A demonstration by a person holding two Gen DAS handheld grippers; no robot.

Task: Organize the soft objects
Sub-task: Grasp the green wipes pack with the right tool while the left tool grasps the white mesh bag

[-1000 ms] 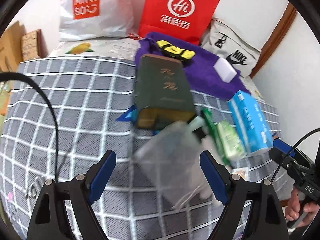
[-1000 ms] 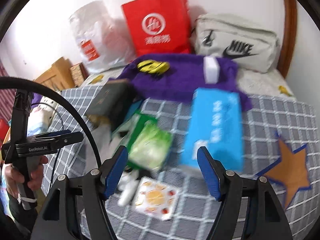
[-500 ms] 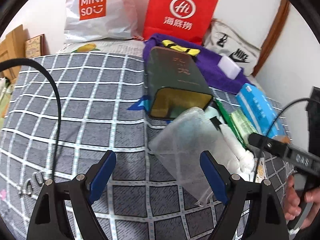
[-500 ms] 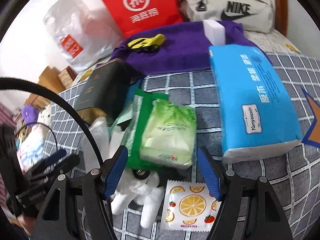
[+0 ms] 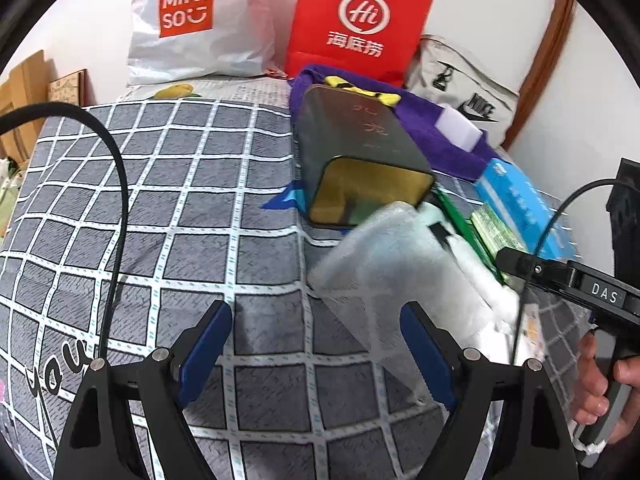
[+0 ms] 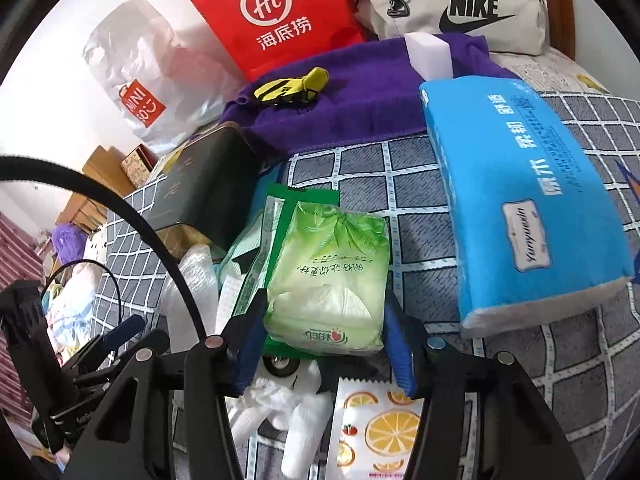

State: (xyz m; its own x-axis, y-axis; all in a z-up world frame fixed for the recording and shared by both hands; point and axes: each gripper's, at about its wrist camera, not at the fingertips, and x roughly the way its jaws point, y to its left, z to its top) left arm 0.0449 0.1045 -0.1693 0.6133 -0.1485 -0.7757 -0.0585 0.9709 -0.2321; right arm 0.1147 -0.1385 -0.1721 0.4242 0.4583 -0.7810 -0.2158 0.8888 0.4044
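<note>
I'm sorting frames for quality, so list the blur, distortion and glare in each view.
Left wrist view: the translucent white plastic bag is smeared with motion blur, the bed's grey checked cover bows in fisheye curves, and black vignette fills the corners. Right wrist view: mostly sharp, with mild glare on the pale green tissue pack; the white wall is overexposed.

Red paper bag (image 6: pixel 276 16), Nike bag (image 6: pixel 460 4), dark tin (image 5: pixel 360 148).

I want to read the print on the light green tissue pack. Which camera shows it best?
The right wrist view: the light green tissue pack lies face up, centred between the closing right gripper fingers, print legible. The left wrist view shows only a thin edge-on sliver of it beside the blue tissue pack.
</note>
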